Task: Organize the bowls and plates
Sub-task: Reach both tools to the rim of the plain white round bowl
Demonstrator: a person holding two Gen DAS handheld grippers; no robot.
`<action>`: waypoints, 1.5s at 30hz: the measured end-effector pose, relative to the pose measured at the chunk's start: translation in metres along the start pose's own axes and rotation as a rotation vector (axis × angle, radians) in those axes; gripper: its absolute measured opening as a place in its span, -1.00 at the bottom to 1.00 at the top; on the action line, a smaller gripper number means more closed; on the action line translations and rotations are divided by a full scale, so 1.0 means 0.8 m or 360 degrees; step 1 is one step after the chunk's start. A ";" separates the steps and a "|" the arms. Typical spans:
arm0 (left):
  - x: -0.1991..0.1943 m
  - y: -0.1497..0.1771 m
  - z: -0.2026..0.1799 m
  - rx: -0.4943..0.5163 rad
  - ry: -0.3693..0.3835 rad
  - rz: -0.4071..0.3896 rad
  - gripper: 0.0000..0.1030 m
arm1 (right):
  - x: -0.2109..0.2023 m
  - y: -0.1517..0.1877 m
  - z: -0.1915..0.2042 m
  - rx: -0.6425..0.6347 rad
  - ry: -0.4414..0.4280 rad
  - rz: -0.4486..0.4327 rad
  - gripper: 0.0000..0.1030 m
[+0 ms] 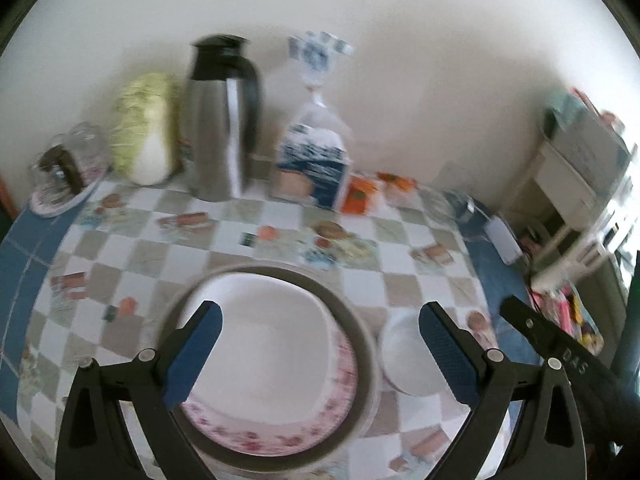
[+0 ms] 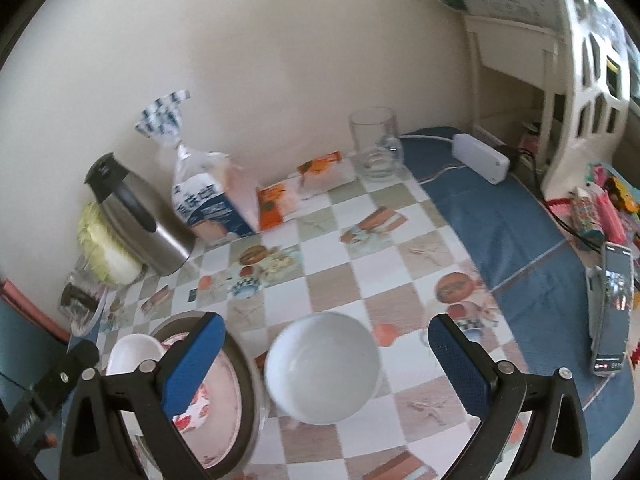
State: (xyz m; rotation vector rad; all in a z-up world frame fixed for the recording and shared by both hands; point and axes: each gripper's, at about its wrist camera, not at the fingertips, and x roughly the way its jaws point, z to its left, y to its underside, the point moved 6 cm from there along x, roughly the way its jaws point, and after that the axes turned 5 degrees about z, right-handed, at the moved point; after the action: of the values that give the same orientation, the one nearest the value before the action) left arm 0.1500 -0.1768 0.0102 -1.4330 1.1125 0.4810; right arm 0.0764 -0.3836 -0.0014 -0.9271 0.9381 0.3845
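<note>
White bowl [image 2: 322, 366] sits free between the wide right hand-held gripper [image 2: 328, 364]; left hand-held gripper [image 1: 320, 356], wide, hovers over stacked plates [image 1: 276, 364].

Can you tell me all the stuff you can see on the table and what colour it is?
Round dark-rimmed plate: one, grey-brown, near table edge, bottom of stack.
Pink floral plate: one, on the dark-rimmed plate.
White dish: one, on top of stack.
White ceramic bowl: one, right of stack.
Steel thermos jug: one, silver and black, by wall.
Cabbage: one, pale green, left of jug.
Bread bag: one, blue-white.
Glass mug: one, clear.
Phone: one, dark, right edge.
Left tool: open, blue pads.
Right tool: open, blue pads.
</note>
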 end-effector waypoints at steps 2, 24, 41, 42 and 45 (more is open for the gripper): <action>0.007 0.003 -0.016 0.0037 0.0026 0.0021 0.92 | -0.001 -0.001 -0.014 0.0026 0.0017 -0.0003 1.00; 0.092 0.005 -0.105 0.0374 -0.0061 0.0125 0.91 | 0.057 0.019 -0.088 0.0132 0.0167 0.0176 1.00; 0.145 0.013 -0.113 0.0458 -0.0128 0.0201 0.51 | 0.118 0.052 -0.085 0.0117 0.0180 0.0341 0.77; 0.147 0.014 -0.113 0.0459 -0.0125 0.0209 0.51 | 0.121 0.053 -0.084 0.0112 0.0181 0.0348 0.70; 0.153 0.017 -0.115 0.0468 -0.0117 0.0227 0.41 | 0.128 0.058 -0.082 0.0119 0.0172 0.0374 0.51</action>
State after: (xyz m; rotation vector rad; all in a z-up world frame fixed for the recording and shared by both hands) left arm 0.1660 -0.3024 -0.0777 -1.0775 1.1780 0.4459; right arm 0.0702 -0.4203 -0.1266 -0.7777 1.1581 0.4989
